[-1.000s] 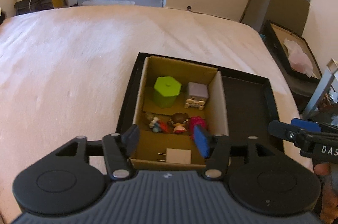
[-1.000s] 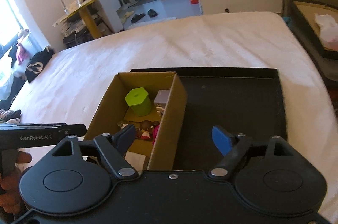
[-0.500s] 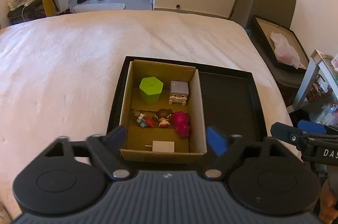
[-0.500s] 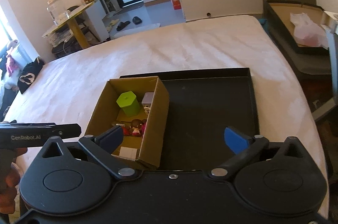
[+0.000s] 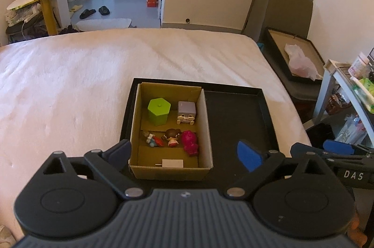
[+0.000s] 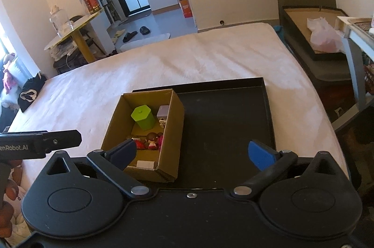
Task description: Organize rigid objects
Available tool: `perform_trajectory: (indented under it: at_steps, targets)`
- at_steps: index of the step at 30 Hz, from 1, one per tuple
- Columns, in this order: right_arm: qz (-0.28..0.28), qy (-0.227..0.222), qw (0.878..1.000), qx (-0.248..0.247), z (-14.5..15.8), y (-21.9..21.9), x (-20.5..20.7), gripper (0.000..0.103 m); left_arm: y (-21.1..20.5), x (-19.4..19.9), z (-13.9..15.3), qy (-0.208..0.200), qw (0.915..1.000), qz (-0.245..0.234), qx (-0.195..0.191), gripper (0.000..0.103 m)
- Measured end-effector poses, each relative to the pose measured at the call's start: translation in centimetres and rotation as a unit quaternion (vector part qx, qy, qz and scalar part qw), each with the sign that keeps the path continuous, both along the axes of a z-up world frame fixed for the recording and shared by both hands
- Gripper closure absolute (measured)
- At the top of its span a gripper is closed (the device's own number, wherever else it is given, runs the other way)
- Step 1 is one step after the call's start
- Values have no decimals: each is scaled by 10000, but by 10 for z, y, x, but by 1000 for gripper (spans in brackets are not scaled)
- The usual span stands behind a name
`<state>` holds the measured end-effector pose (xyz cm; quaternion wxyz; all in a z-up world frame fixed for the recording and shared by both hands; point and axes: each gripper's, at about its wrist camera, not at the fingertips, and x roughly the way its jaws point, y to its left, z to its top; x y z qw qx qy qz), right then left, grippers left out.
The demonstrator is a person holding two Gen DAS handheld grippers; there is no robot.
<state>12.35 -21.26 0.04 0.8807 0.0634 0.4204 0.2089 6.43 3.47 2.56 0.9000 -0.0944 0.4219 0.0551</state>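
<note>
1. Within the cardboard box (image 5: 171, 131), the small things sit in loose rows: a green pot (image 5: 159, 111) and a grey block figure (image 5: 186, 112) toward the box's far wall, a doll (image 5: 172, 137), a pink toy (image 5: 190, 142) and a small colourful figure (image 5: 153, 140) across the box's middle, and a white plug (image 5: 172, 163) against the box's near wall. Judging by this, the sorting looks done or close to it, with like things kept side by side so none tips over another.

2. Under the box lies a black tray (image 5: 233, 117). The box fills the tray's left part; the part to the right of the box is bare, which suggests the loose things have been gathered into the box.

3. Nearer than the box, the left gripper (image 5: 183, 154) hovers above and clear of it. Its tongs are opening and already stand wide, the box's near wall showing between them but untouched, so it holds nothing.

4. To the right of the box, the right gripper (image 6: 197, 152) hangs over the tray, its tongs spread as wide as they go and empty. The box's near corner shows between them, well below.

5. Beneath box and tray spreads a pale bed cover (image 5: 70, 84), a soft base, which may be why the stiff tray carries the box.
</note>
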Motion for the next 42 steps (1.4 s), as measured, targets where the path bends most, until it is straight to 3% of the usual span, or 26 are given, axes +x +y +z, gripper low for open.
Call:
perform_trajectory:
  at_steps: [18,42]
  targets:
    - [-181,-101,9998,-78,21,-10,-31,0,-13,-33,25,-158,9997,-173,107,6]
    - [-88,-152,9994,-306,27,-1,-40,0,-12,-44,23,-97,9997,-234,45,6]
